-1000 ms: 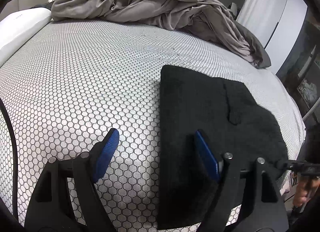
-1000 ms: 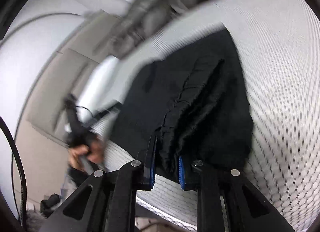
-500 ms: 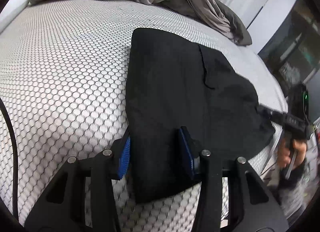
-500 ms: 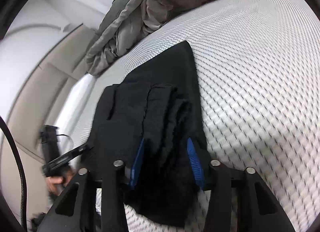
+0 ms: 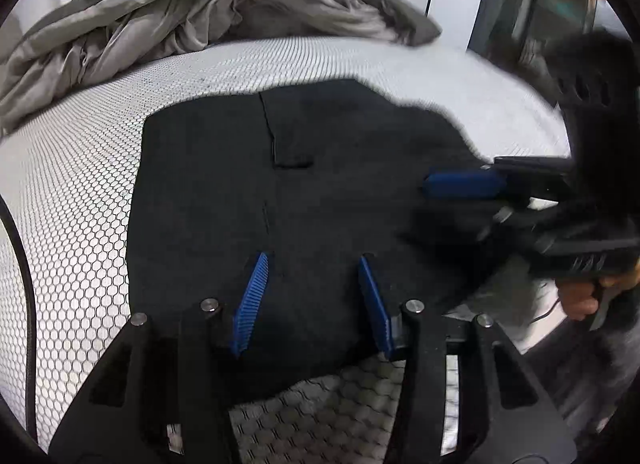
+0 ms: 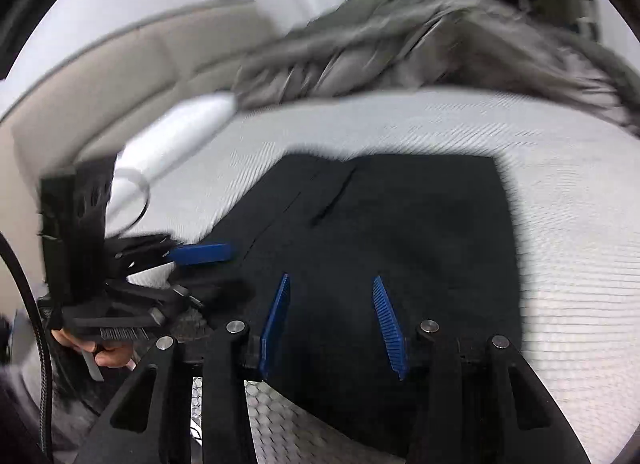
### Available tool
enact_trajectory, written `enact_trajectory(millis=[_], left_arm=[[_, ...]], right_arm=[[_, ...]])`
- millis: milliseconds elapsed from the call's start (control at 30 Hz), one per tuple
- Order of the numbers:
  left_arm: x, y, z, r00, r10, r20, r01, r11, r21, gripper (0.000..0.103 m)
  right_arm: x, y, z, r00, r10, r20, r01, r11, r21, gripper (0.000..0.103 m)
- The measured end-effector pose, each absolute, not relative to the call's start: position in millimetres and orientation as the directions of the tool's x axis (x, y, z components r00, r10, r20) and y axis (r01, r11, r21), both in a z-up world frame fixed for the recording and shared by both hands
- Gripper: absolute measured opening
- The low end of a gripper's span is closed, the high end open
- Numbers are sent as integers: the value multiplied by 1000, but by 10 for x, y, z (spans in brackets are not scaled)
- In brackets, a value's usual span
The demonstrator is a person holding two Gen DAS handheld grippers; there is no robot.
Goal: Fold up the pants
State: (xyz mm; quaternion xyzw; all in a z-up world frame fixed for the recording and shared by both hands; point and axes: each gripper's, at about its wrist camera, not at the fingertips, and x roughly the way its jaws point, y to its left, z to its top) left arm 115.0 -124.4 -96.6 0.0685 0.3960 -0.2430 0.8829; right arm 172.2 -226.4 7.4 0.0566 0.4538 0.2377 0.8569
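Note:
The black pants point(image 5: 304, 183) lie folded in a flat rectangle on the white honeycomb-patterned bed point(image 5: 72, 191). My left gripper point(image 5: 312, 296) is open, its blue pads just over the near edge of the pants, holding nothing. The right gripper point(image 5: 464, 199) shows at the right of the left wrist view, over the pants' right edge. In the right wrist view the pants point(image 6: 400, 223) fill the middle and my right gripper point(image 6: 332, 316) is open above their near edge. The left gripper point(image 6: 200, 260) shows there at the left.
A crumpled grey duvet point(image 5: 208, 3) lies along the far side of the bed. A white pillow point(image 6: 180, 123) and a beige padded headboard point(image 6: 120, 63) are at the left in the right wrist view. The bed's near edge is just below both grippers.
The right gripper let go of the bunched pants and opened; the pants now lie flatter. The left gripper, first open beside the pants, narrowed at their edge and now stands open over them.

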Motion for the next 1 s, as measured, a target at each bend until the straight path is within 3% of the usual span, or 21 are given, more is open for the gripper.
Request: enact_trajectory(millis=[67,200,333,433,500,633,733,767,867,1000], left_arm=[[1154,-1207,-984,558,-388,-734,505,860,-71,46],[1041,-1022,-987,544,-414,-730,493,861,-121,46],[1016,-864,-928,547,-412,-729,482,867,-128,47],[1067,-667,-831,551,-436,-711,448,874,-189,50],[1116,-450,-792,581,-435,-688,368,894,-255,59],[1332,-61,-936,586,-396,-707,180,914,-363,60],[1467,32,-1100,545,-404,-734,136,907,-398,37],[1489,36,-1114,540,-422,-729,137,898,-419,34],[1634,-1,-1037,557,-394,-731,139,912,-385,33],[1756,-41,-1042,575,-337,-746,110,935,-337,33]], right_arm=[[1796,-2121,-140,433,392,-812,-365,900,240,38],[1711,-2266,-127,472,266,-840,-371,925,85,34],[1563,-2538,17,488,304,-818,-350,927,136,35],[1589,-2827,121,515,358,-778,-302,926,226,42],[1641,-3047,142,548,343,-763,-212,939,269,55],[1819,-3528,-102,527,363,-769,-16,908,418,58],[1948,-3710,-422,449,531,-719,63,784,618,55],[1974,-3732,-453,455,541,-708,78,767,636,44],[2098,-3702,-436,486,526,-698,83,767,636,33],[2215,-3632,-418,517,469,-716,116,791,601,32]])
